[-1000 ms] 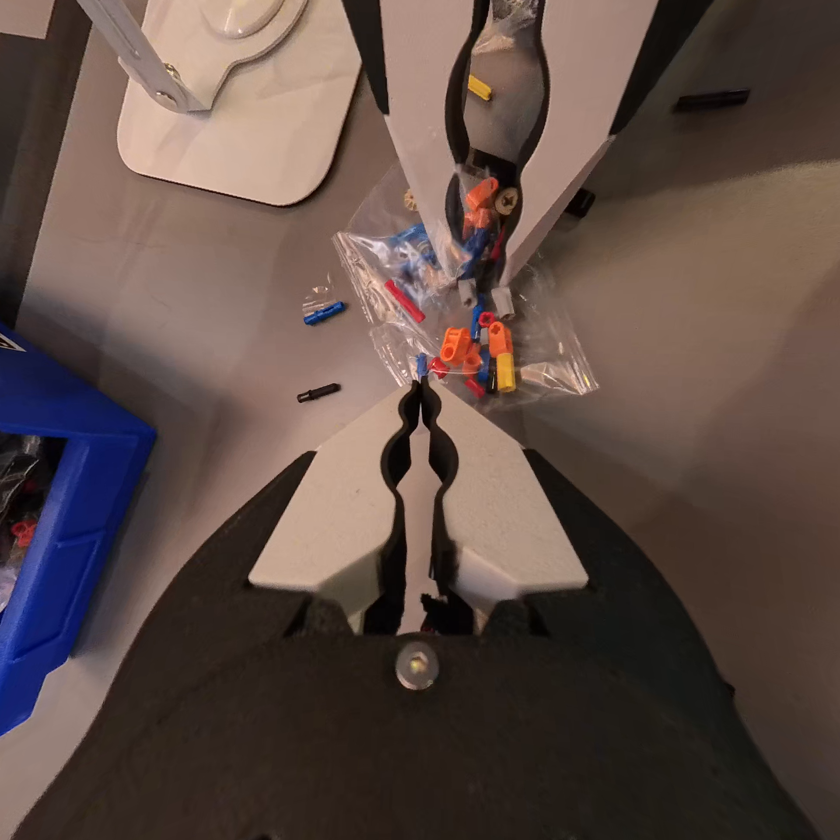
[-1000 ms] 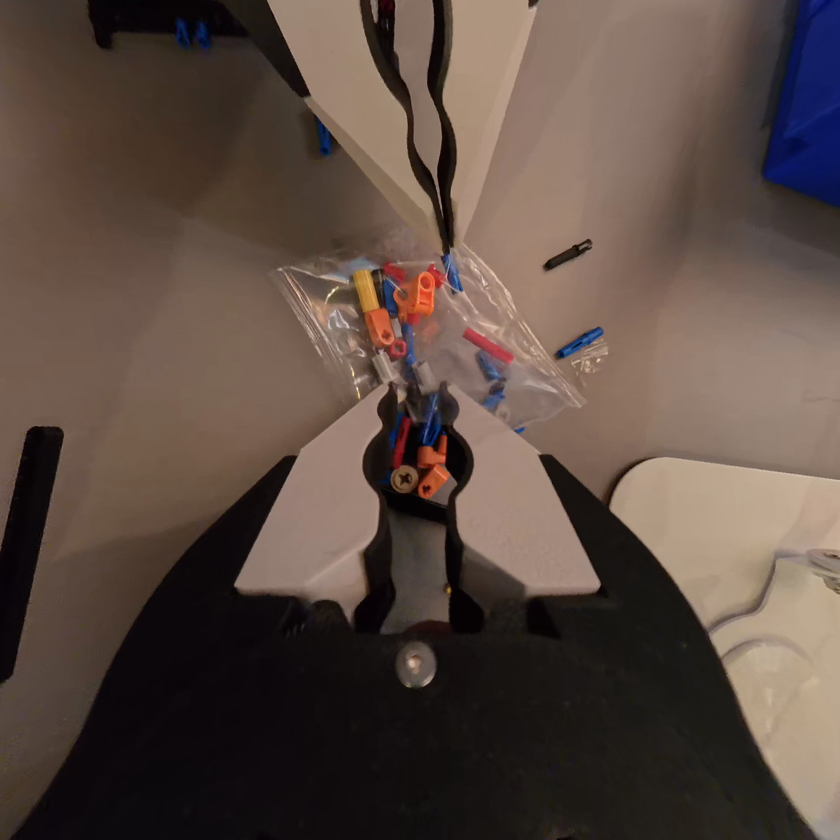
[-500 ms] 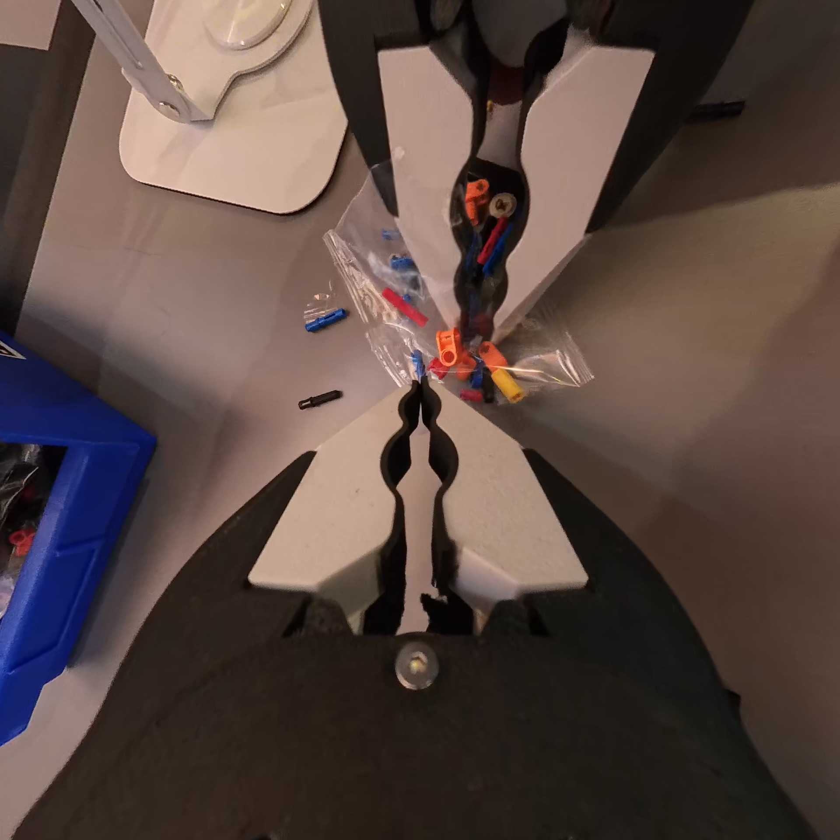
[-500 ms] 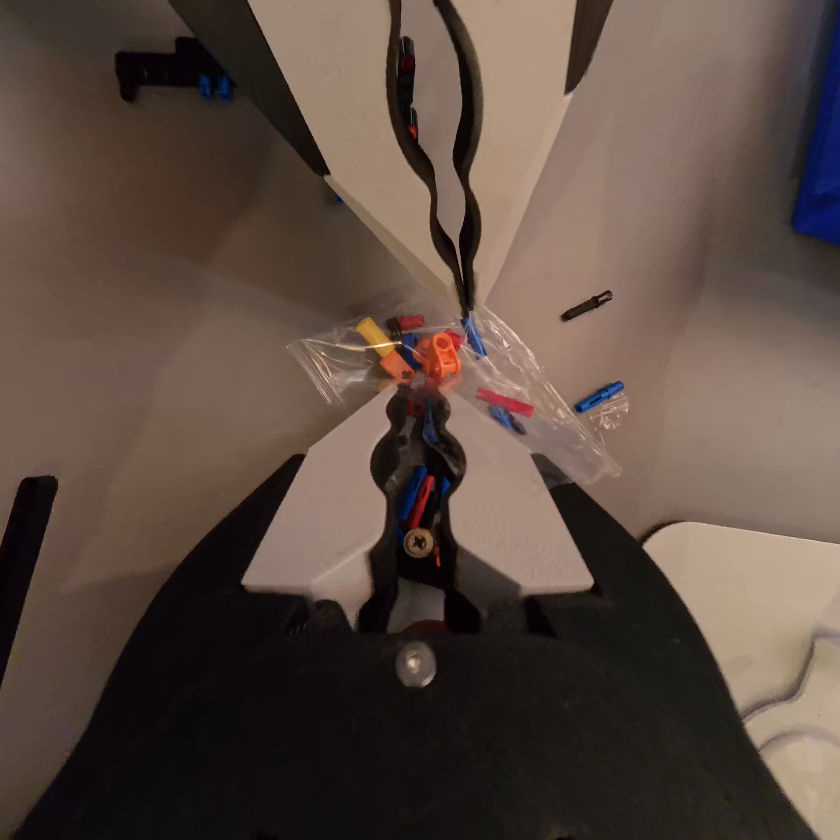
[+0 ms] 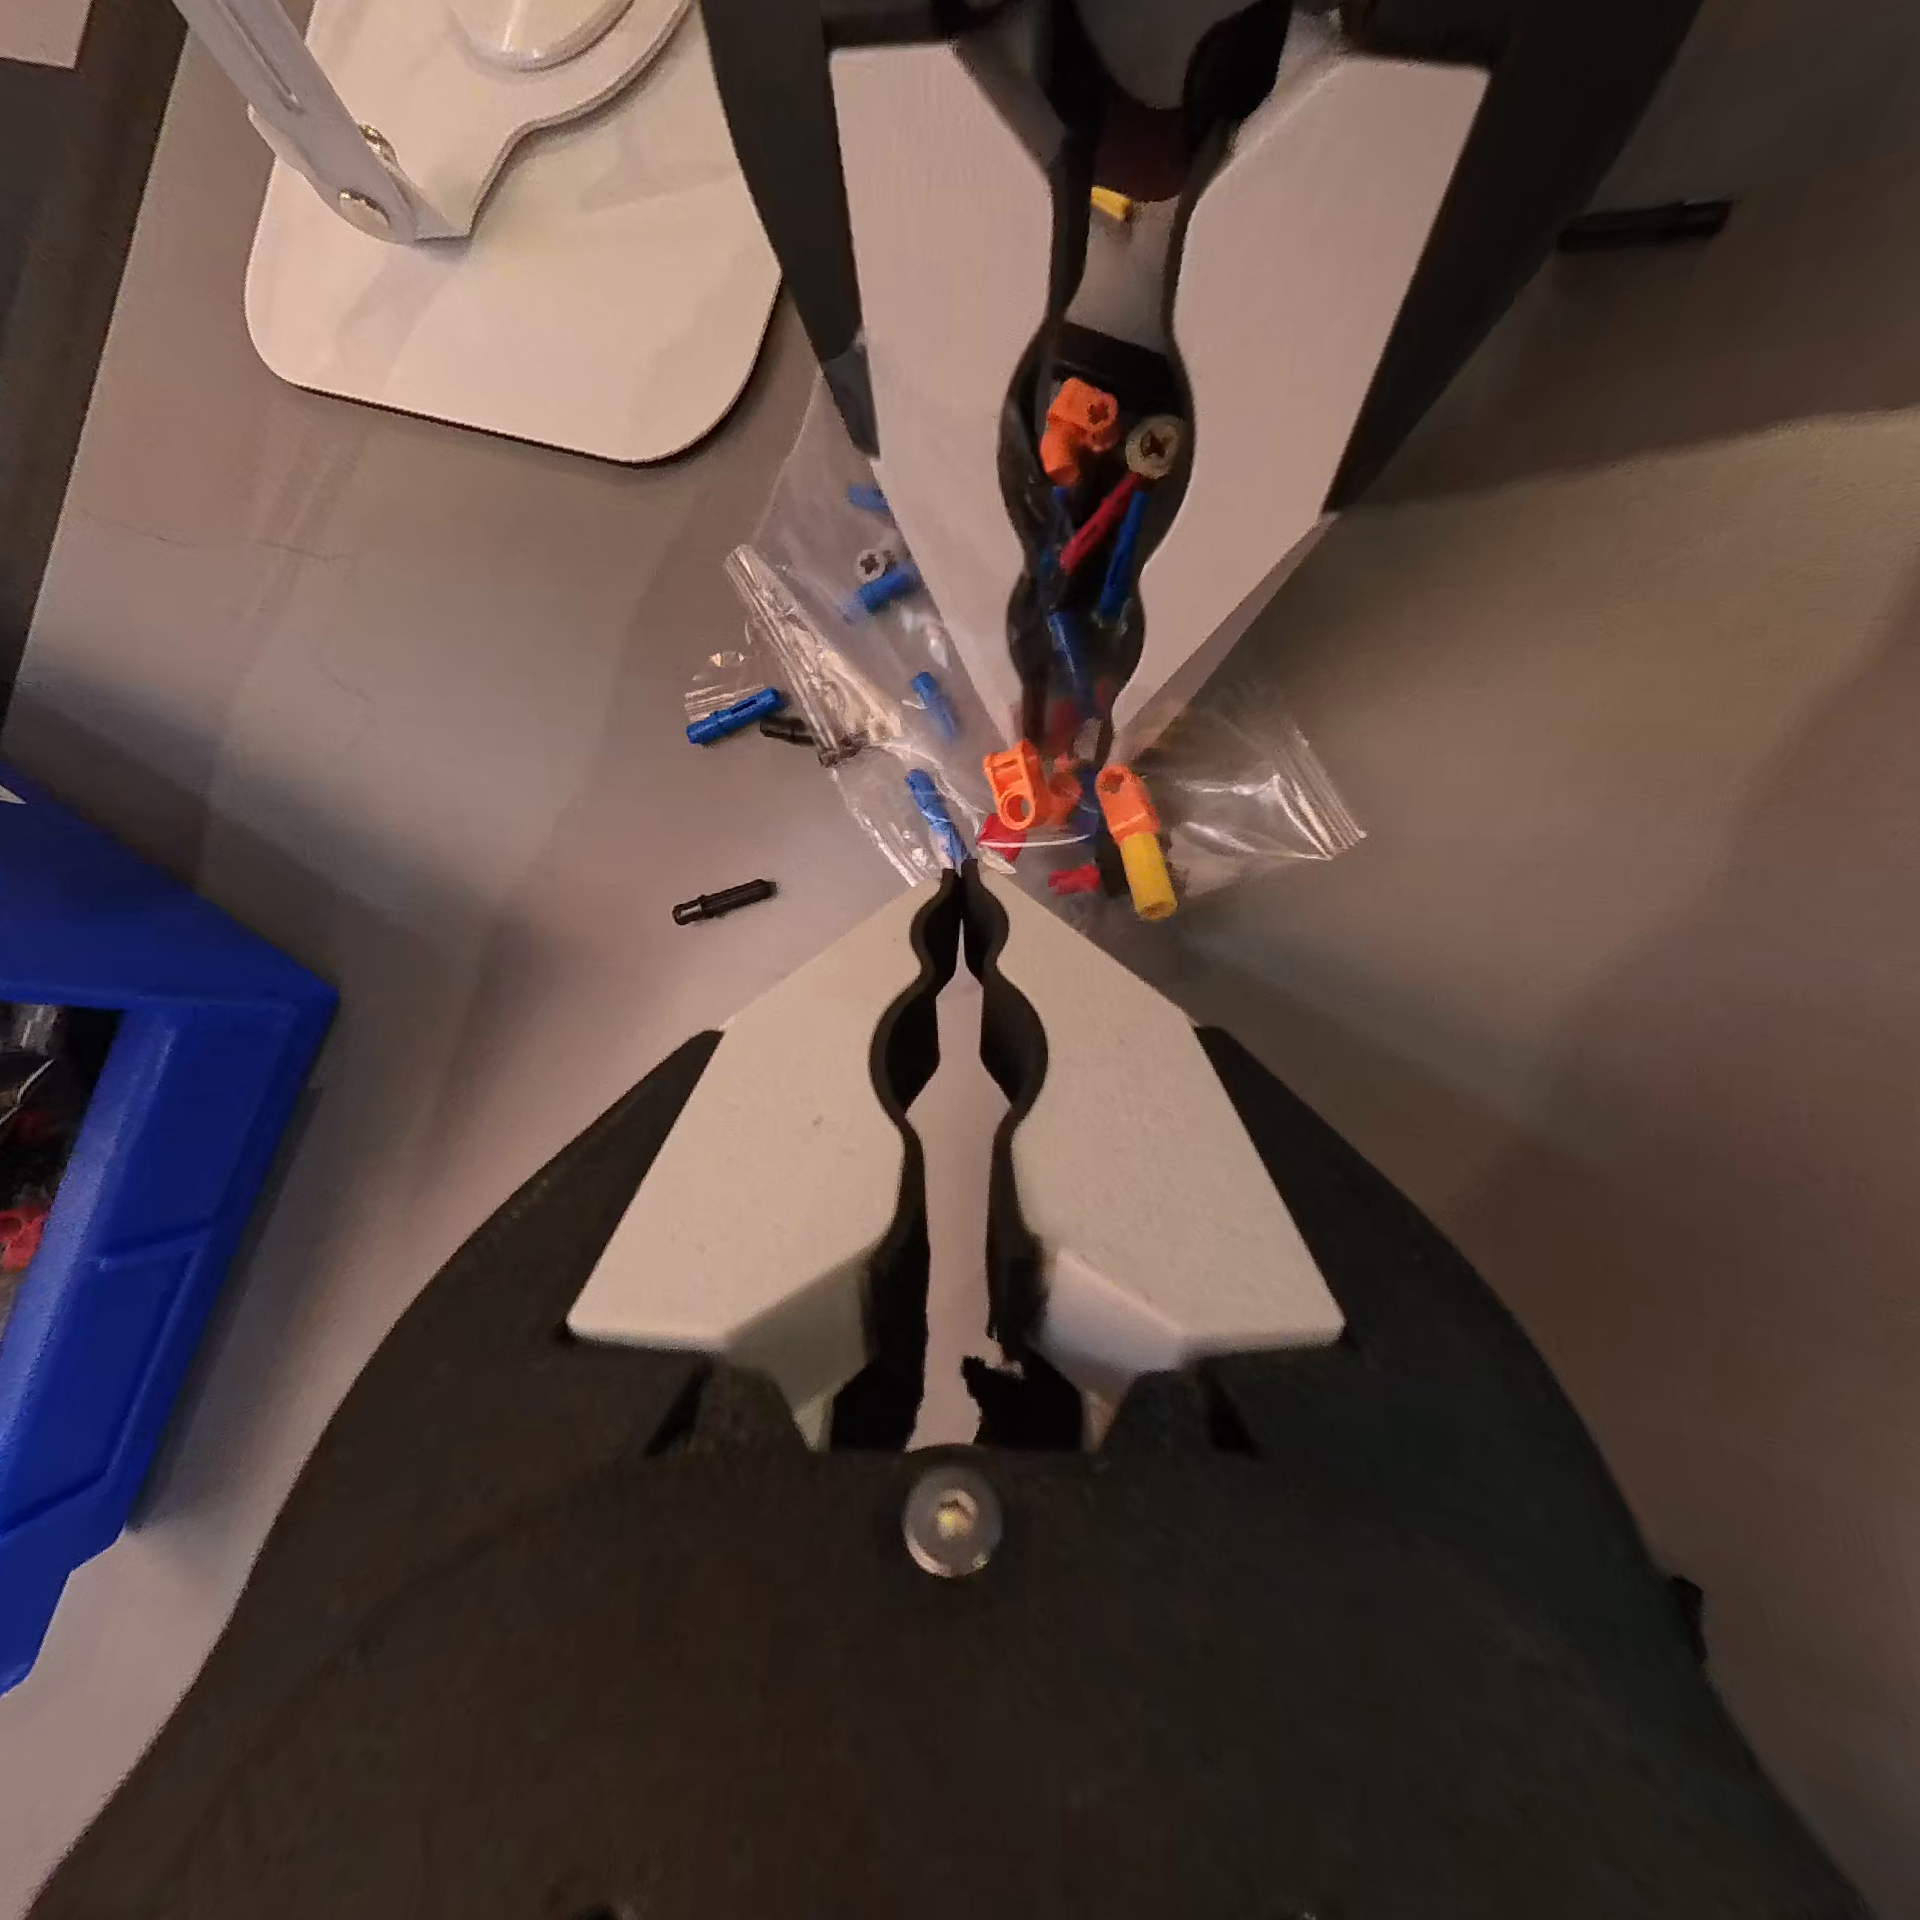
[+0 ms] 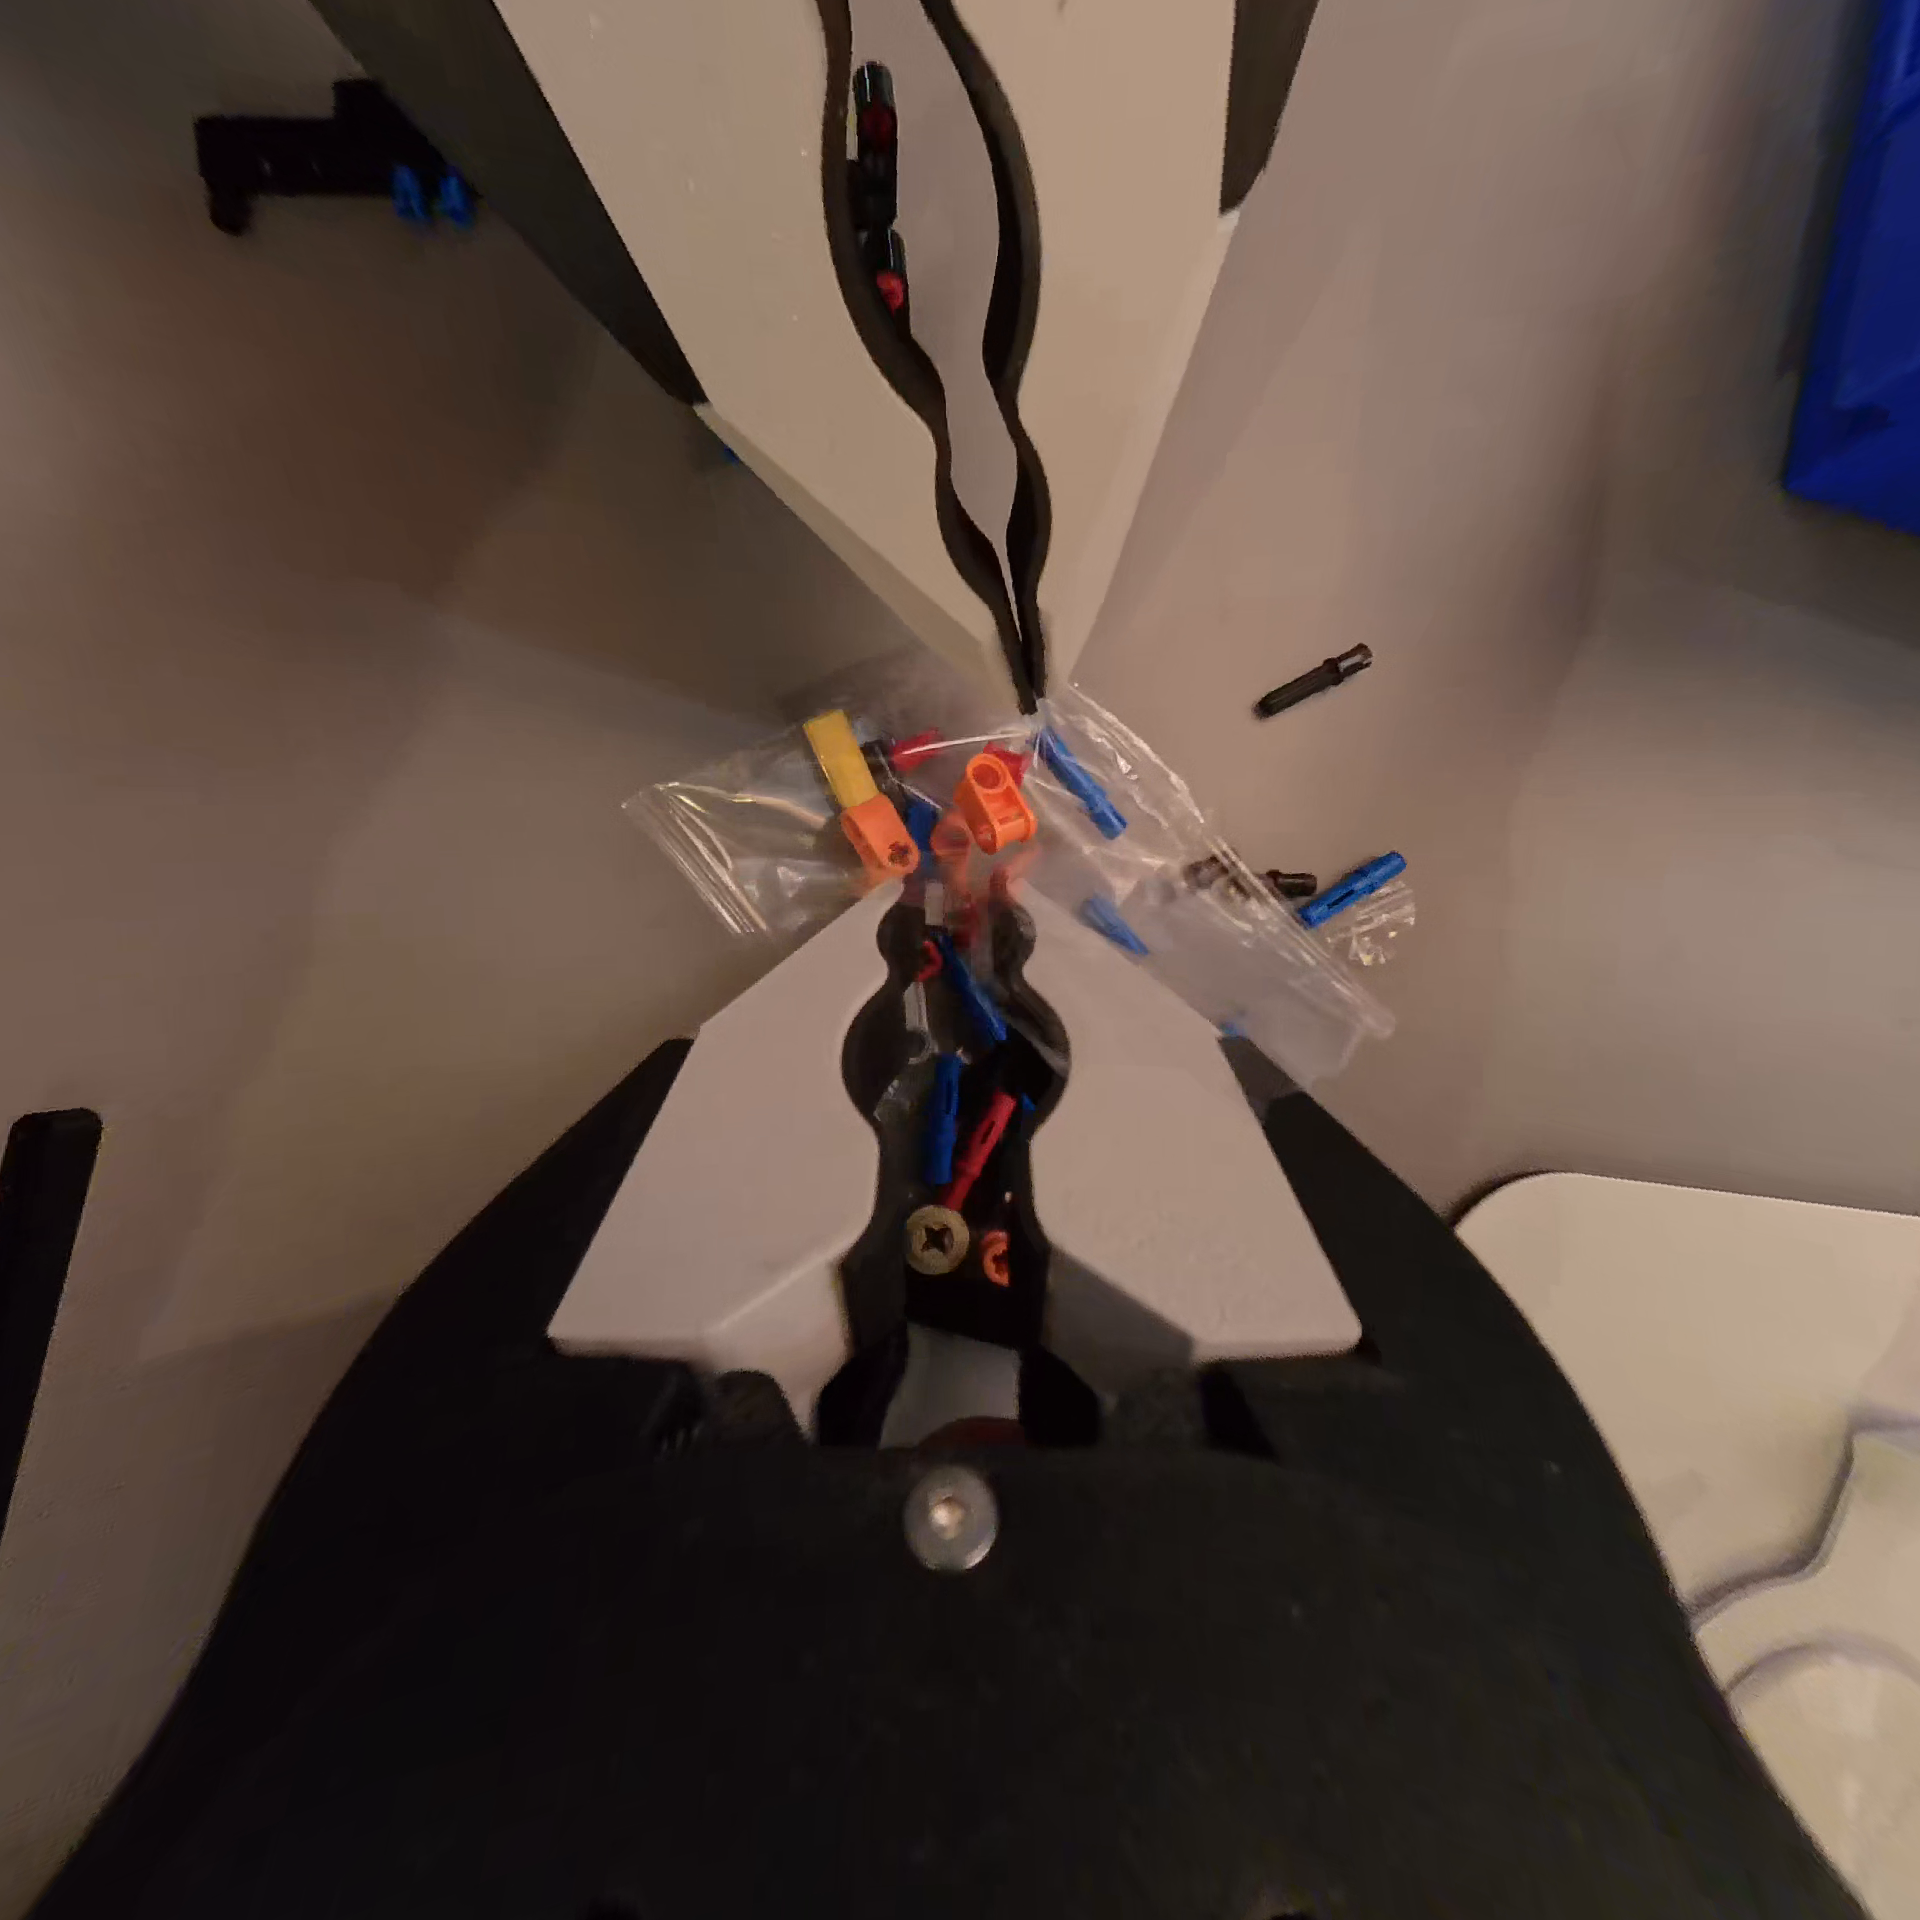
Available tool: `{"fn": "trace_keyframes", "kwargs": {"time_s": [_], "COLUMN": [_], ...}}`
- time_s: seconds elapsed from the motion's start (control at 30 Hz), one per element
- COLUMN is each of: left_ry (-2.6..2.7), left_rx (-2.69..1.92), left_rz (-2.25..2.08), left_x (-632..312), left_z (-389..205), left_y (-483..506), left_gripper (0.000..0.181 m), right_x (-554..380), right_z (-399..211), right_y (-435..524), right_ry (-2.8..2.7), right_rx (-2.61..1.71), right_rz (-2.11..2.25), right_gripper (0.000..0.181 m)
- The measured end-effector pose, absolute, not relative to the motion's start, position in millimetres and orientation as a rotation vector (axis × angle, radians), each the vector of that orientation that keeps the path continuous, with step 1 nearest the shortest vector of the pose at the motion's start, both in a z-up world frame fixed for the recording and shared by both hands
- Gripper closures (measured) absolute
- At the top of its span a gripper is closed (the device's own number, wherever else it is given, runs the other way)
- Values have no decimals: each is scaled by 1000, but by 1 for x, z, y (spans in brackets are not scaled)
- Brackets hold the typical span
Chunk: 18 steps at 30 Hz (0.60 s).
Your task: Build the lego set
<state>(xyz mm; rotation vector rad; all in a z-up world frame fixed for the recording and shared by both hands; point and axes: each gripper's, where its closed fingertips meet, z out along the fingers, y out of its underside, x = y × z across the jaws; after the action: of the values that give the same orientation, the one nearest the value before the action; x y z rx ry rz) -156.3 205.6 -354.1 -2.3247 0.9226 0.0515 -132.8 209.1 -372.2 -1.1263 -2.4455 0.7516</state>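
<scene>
A clear plastic bag (image 5: pixel 1247 800) of small orange, blue, red and yellow lego pieces is stretched between my two grippers above the grey table. My left gripper (image 5: pixel 956 883) is shut on one edge of the bag. It shows at the top of the right wrist view (image 6: pixel 1029 696). My right gripper (image 6: pixel 951 904) is shut on the opposite side of the bag (image 6: pixel 727 831), with several pieces bunched between its fingers. It shows at the top of the left wrist view (image 5: pixel 1070 727).
A loose blue pin (image 5: pixel 732 717) and a black pin (image 5: pixel 722 899) lie on the table to the left. A blue bin (image 5: pixel 135 1195) stands at the left edge and a white stand base (image 5: pixel 499 291) at the back left. A black beam (image 6: pixel 42 1247) and a black assembly (image 6: pixel 301 166) lie beyond. My left and right fingertips are right by each other.
My right gripper has closed tighter on the bag and come nearer my left one. The bag has bunched up between them. A second small black pin now lies beside the blue pin.
</scene>
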Motion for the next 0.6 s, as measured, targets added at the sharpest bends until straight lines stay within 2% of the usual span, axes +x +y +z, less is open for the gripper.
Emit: {"fn": "trace_keyframes", "kwargs": {"time_s": [0.2, 0.4, 0.6], "left_ry": [924, 917, 911], "left_rx": [-2328, -2331, -2332], "left_rz": [54, 45, 39], "left_x": [-157, -156, -156], "left_z": [-356, -358, -361], "left_y": [205, 203, 202], "left_gripper": [181, 181, 181], "right_x": [-131, -123, -122], "right_z": [-375, -374, -368], "right_y": [216, 221, 225], "right_ry": [-2432, -2432, -2410], "right_rx": [-1197, -1258, -1260], "right_rz": [745, 731, 739], "right_gripper": [175, 162, 162]}}
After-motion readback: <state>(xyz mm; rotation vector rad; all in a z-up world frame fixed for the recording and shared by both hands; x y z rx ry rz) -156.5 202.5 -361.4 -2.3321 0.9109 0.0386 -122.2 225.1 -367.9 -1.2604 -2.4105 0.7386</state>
